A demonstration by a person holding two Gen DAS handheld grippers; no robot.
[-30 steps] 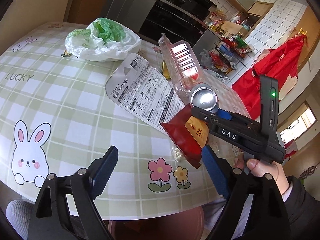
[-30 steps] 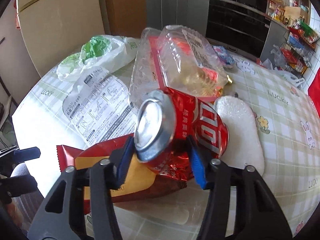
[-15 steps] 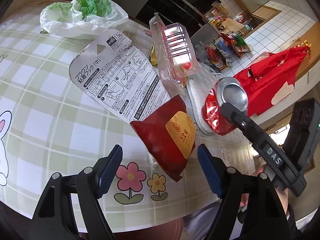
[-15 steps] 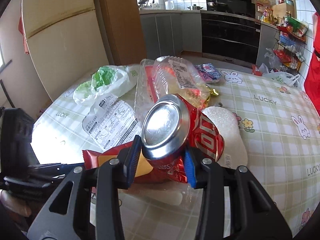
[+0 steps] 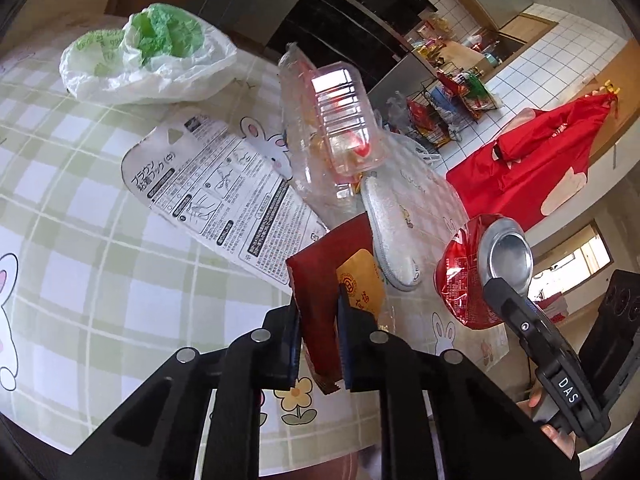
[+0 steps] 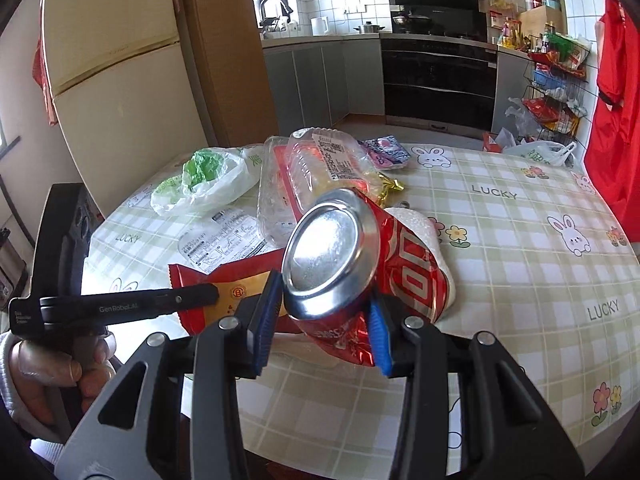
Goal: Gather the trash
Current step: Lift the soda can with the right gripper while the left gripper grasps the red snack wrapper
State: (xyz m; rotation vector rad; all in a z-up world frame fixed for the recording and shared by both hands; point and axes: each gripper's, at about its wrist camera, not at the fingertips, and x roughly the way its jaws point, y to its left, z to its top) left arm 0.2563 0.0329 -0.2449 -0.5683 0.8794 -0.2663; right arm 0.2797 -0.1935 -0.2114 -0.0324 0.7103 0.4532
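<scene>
A crushed red drink can [image 6: 332, 256] hangs above the table, and my right gripper [image 6: 324, 304] is shut on it, blue pads pressing its dented sides. In the left wrist view the can [image 5: 460, 280] floats at the right, clear of the tabletop. A dark red snack wrapper [image 5: 320, 272] with a yellow label lies at the near table edge. My left gripper [image 5: 319, 312] has its jaws closing around the wrapper's near end, both pads against it. From the right wrist view the wrapper [image 6: 200, 280] shows with one left finger laid across it.
On the green checked tablecloth [image 5: 80, 220] lie a printed white card [image 5: 224, 196], a clear plastic clamshell [image 5: 336, 128], a white foam pad [image 5: 400, 232] and a white bag with green print [image 5: 152, 56]. A purple packet [image 6: 386, 152] lies farther back. A person's hand [image 6: 60, 364] holds the left gripper.
My left gripper has moved forward to the red wrapper and its wide jaws have closed onto it. My right gripper has lifted the can up off the table.
</scene>
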